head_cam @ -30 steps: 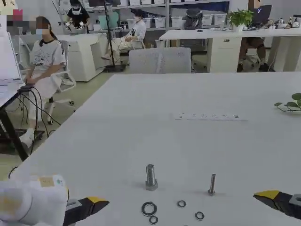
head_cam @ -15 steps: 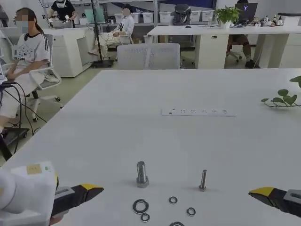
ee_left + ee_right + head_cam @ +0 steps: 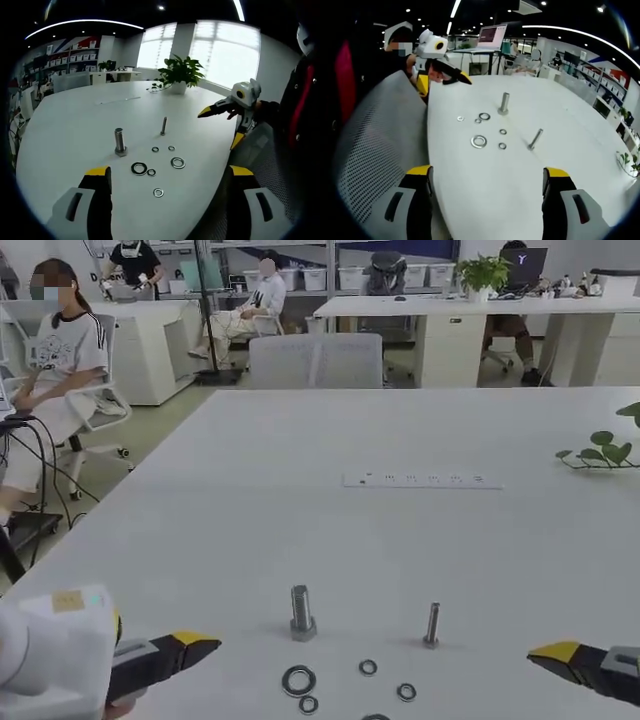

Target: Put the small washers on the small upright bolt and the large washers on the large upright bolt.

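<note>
white table (image 3: pixel 250 520) | washers (image 3: pixel 298 679) lying flat | power strip (image 3: pixel 420 480) | desks (image 3: pixel 440 310) behind

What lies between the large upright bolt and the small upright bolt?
Bare table, as the head view shows; the washers lie nearer the person.

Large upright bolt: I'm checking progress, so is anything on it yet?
Nothing yet. The large upright bolt shows a bare shank in the head and left gripper views. The large washer near it lies flat on the table. What is under its head is hidden.
</note>
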A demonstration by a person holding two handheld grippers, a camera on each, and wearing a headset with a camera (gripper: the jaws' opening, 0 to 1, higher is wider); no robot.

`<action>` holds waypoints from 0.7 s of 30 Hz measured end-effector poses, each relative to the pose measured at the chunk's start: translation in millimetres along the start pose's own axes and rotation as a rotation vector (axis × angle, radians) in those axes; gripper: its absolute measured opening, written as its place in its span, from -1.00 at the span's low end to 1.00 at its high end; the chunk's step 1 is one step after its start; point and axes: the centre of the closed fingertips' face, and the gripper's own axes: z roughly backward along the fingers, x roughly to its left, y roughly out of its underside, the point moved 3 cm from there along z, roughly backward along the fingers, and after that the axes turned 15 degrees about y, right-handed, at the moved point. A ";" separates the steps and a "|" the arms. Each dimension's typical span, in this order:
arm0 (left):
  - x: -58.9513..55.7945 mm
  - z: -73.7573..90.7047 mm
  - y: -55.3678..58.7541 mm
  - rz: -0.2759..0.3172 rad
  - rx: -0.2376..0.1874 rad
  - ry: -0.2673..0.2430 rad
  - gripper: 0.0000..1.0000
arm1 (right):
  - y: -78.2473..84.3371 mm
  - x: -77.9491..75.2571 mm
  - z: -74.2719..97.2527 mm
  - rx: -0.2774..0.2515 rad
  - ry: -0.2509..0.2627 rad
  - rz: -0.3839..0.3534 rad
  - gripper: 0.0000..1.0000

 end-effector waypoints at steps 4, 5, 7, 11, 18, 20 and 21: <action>-0.8 -0.1 0.0 0.000 -0.004 -0.002 0.92 | -1.0 0.6 0.1 0.003 -0.005 0.006 0.82; -0.8 -0.2 0.2 0.001 -0.004 -0.002 0.92 | -1.4 0.8 0.2 0.004 -0.006 0.008 0.81; -1.2 -0.7 0.5 0.002 -0.005 0.000 0.92 | -2.3 1.0 0.3 0.005 -0.008 0.014 0.81; -2.4 -2.0 -0.3 0.001 -0.009 0.000 0.92 | -3.8 1.4 0.5 0.005 -0.012 0.019 0.80; -2.3 -2.0 -1.8 -0.004 -0.016 -0.002 0.91 | -4.4 4.0 0.2 0.017 -0.023 0.036 0.78; -1.8 -2.1 -1.9 -0.005 -0.018 -0.003 0.91 | -4.9 4.7 0.2 0.019 -0.025 0.040 0.78; -2.0 -2.3 -2.0 -0.006 -0.019 -0.003 0.91 | -5.0 4.9 0.2 0.020 -0.026 0.042 0.78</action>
